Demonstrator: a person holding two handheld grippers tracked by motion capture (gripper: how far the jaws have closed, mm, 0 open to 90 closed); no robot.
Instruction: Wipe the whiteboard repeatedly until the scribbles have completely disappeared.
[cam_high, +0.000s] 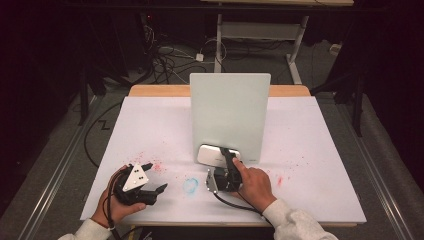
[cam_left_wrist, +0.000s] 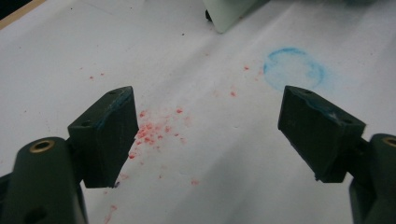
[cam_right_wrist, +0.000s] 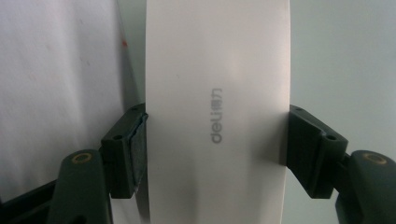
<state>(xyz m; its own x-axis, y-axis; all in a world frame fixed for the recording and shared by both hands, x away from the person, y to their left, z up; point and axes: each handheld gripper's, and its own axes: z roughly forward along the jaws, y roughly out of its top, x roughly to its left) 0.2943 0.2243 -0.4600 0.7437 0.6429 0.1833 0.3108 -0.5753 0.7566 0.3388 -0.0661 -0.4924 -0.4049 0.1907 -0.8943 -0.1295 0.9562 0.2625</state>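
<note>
Grey "deli" logo with small Chinese characters beside it, printed on the flat white plastic eraser block (cam_right_wrist: 217, 112), reading sideways

table: brightly lit, surroundings dark
eraser (cam_right_wrist: 217, 116): soft glare; close-up blurred
left gripper view: jaws slightly soft
</note>
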